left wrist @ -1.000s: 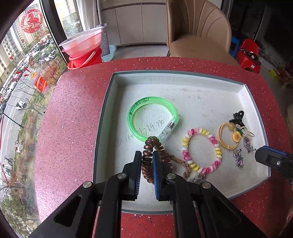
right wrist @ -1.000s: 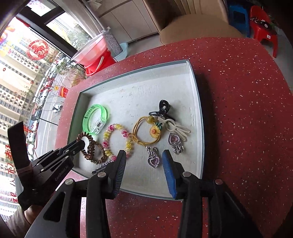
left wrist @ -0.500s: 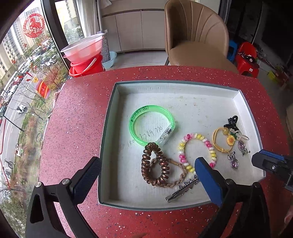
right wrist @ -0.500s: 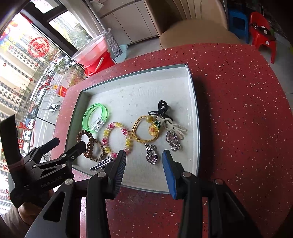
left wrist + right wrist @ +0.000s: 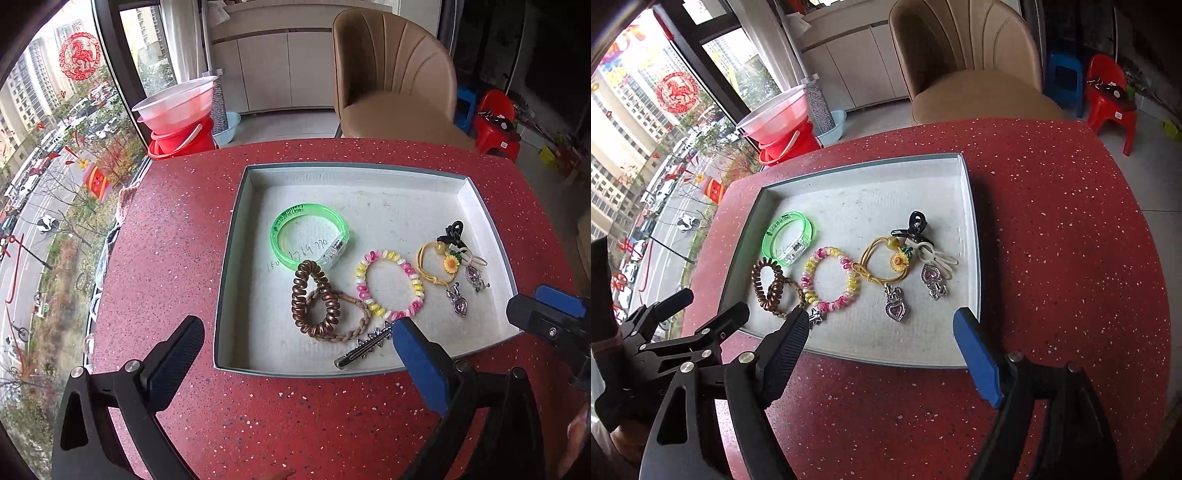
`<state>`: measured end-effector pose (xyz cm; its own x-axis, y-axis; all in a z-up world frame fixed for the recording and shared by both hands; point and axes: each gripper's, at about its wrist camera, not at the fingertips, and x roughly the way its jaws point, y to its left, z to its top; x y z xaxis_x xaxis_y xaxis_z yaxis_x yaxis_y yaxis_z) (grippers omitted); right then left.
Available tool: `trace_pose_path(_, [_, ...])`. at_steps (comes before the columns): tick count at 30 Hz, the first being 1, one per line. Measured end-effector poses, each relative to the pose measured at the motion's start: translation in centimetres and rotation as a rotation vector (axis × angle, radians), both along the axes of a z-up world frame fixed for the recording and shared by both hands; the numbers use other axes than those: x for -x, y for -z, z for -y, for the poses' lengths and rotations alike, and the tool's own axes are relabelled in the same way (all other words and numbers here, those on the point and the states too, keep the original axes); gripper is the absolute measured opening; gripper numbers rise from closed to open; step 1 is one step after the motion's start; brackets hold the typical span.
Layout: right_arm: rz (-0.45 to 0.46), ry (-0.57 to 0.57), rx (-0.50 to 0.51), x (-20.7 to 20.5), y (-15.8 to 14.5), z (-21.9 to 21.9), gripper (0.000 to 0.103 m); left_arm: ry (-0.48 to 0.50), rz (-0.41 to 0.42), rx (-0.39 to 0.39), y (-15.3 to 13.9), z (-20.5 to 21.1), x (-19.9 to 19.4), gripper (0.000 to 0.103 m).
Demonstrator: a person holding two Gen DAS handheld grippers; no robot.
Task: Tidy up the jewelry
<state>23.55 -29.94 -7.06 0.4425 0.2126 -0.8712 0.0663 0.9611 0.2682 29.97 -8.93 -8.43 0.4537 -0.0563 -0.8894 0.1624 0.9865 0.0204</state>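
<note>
Both grippers are spread wide with nothing between the pads. Left gripper [image 5: 295, 354] sits low in its frame, as wide as it goes, over the near edge of the grey tray [image 5: 236, 229]. Right gripper [image 5: 882, 343] has just been opening up, nothing caught in it, hovering over the tray's near rim.

Jewelry's all lying in the tray on the red speckled table [image 5: 166, 258]: green bangle [image 5: 308, 236] mid-frame, brown coil hair tie [image 5: 314, 299] just below it, overlapping a braided loop, pink-and-yellow bead bracelet [image 5: 388, 284] to the right. Spiky hair clip [image 5: 364, 347] lies near the bottom edge. Further right there's a yellow sunflower tie [image 5: 886, 262], black clip [image 5: 912, 225] and two heart pendants [image 5: 895, 306], I think, they're small.
</note>
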Motion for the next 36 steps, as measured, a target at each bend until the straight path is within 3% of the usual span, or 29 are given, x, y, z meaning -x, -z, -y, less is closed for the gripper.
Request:
trace_pose_path(3, [0.029,0.014,0.017,1.0,-0.4,-0.3,0.103,-0.026,0.009,-0.011,-0.3,-0.6,1.1,0.103])
trace_pose_path(7, [0.077,0.02,0.038,2.5,-1.1,-0.8,0.103,-0.042,0.005,0.002,-0.6,-1.4,2.4,0.103])
trace_pose_path(13, [0.079,0.032,0.07,4.3,-1.6,-1.5,0.103,-0.057,0.009,0.002,-0.8,-2.4,4.5,0.103])
trace_pose_path(25, [0.163,0.052,0.154,8.5,-3.4,-2.8,0.103,-0.054,0.079,-0.031,-2.1,-3.3,8.5,0.103])
trace_pose_path(36, [0.23,0.072,0.199,10.9,-4.1,-3.6,0.103,-0.057,0.14,0.008,-2.9,-4.1,11.2,0.103])
